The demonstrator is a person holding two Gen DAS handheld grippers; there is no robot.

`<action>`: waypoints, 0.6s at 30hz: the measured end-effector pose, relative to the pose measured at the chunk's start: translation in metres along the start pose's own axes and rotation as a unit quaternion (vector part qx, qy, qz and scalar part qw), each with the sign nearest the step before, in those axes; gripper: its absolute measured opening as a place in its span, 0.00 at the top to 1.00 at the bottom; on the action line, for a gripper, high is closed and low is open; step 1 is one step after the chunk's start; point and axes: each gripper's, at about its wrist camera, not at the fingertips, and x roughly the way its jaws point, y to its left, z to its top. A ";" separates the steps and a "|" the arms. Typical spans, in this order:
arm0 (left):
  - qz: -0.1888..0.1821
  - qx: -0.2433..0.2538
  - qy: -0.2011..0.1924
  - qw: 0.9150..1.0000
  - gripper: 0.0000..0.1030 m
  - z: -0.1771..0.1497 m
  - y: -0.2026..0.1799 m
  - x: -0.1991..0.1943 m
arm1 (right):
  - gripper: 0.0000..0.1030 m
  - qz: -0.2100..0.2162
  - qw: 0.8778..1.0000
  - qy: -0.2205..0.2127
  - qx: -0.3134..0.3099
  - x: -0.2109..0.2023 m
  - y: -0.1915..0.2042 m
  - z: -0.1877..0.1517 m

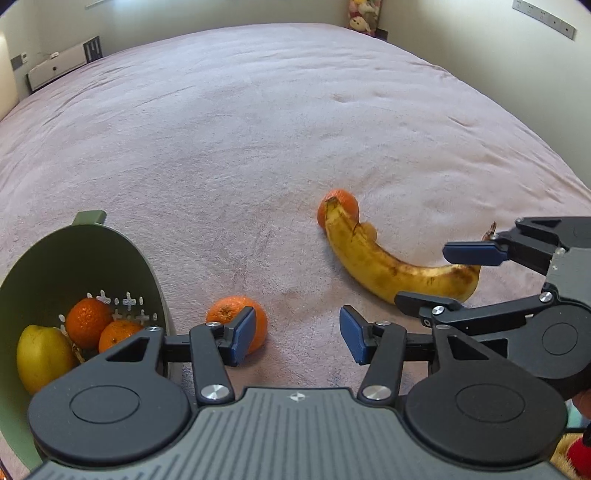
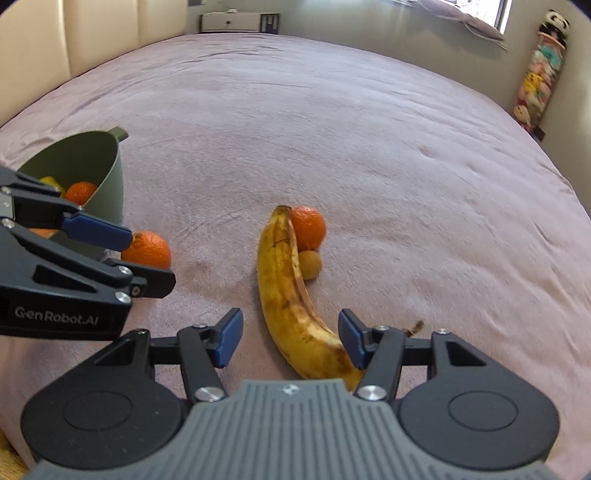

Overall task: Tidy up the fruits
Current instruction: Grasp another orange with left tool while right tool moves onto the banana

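Note:
A spotted yellow banana (image 1: 388, 269) lies on the pink bedspread, its far tip against an orange (image 1: 341, 205) and a small tan fruit (image 2: 310, 264). My right gripper (image 2: 290, 339) is open around the banana's (image 2: 284, 295) stem end, the right pad close to the peel and the left pad clear of it. A second orange (image 1: 236, 314) sits just beyond my left gripper (image 1: 297, 334), partly hidden behind its left finger (image 1: 242, 334); the jaws are open with nothing between them. A green colander (image 1: 55, 266) at the left holds two oranges and a yellow fruit.
The pink bedspread (image 1: 295, 129) stretches far back and to the right. A white low cabinet (image 2: 236, 21) stands beyond the bed, a padded headboard (image 2: 103, 33) at the left. Stuffed toys (image 2: 543, 74) hang by the right wall.

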 end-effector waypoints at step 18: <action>0.111 0.116 0.004 0.987 0.40 -0.012 -0.022 0.024 | 0.46 -0.026 0.996 0.014 -0.090 0.034 0.017 -0.005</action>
